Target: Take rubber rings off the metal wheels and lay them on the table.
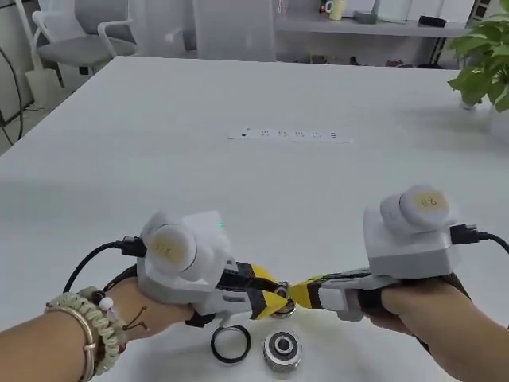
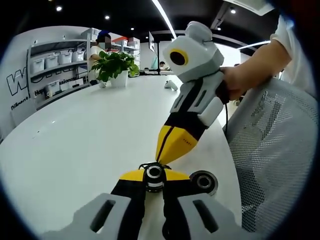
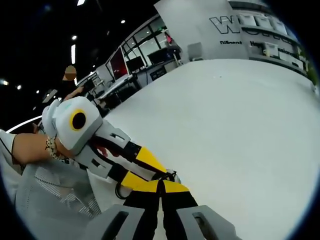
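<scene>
One loose ring [image 1: 231,344], one bare wheel [image 1: 282,351] lie free; left claw [image 1: 272,297] grips second wheel [image 2: 154,178], right claw [image 1: 301,294] pinches its ring [image 2: 149,166].

- Loose rubber ring [image 1: 231,344]: thin, black, off any wheel, lying flat on the white surface.
- Metal wheel [image 1: 282,350]: small, silver, dark centre. It lies flat just beside the loose rubber ring, not touching it.
- Second metal wheel [image 2: 154,176]: silver hub with a black fitted ring [image 2: 146,166] at its rim, gripped between the yellow fingers [image 2: 131,176] of the left gripper [image 2: 154,172].
</scene>
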Action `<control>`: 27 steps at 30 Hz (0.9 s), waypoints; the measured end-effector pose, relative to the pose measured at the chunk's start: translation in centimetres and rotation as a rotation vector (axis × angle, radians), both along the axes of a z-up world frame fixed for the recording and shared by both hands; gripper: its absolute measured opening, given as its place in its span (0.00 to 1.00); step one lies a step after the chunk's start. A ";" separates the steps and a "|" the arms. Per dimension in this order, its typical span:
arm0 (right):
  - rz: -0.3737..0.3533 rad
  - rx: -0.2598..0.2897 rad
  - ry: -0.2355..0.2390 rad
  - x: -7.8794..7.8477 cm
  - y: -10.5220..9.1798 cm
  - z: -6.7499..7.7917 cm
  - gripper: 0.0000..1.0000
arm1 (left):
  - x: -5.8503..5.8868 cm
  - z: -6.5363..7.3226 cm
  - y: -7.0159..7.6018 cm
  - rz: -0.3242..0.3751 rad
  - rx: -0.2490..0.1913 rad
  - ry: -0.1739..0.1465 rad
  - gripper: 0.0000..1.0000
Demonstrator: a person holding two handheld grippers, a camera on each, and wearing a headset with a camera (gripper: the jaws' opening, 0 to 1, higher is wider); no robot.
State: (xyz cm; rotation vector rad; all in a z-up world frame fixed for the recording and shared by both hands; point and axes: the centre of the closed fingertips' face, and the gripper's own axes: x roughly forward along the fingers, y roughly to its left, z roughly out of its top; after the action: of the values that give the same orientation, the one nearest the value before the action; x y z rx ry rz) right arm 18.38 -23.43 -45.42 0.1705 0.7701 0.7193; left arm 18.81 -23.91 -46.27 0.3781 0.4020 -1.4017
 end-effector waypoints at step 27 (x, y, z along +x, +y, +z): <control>-0.037 -0.006 0.038 -0.1 -0.5 -0.7 0.00 | -0.8 -0.1 -0.1 -0.045 0.066 -0.010 0.17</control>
State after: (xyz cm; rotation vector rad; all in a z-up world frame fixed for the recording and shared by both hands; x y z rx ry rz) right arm 18.27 -23.97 -46.08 0.1934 0.8035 0.6800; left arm 17.99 -24.00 -46.34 0.4502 0.4350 -1.4326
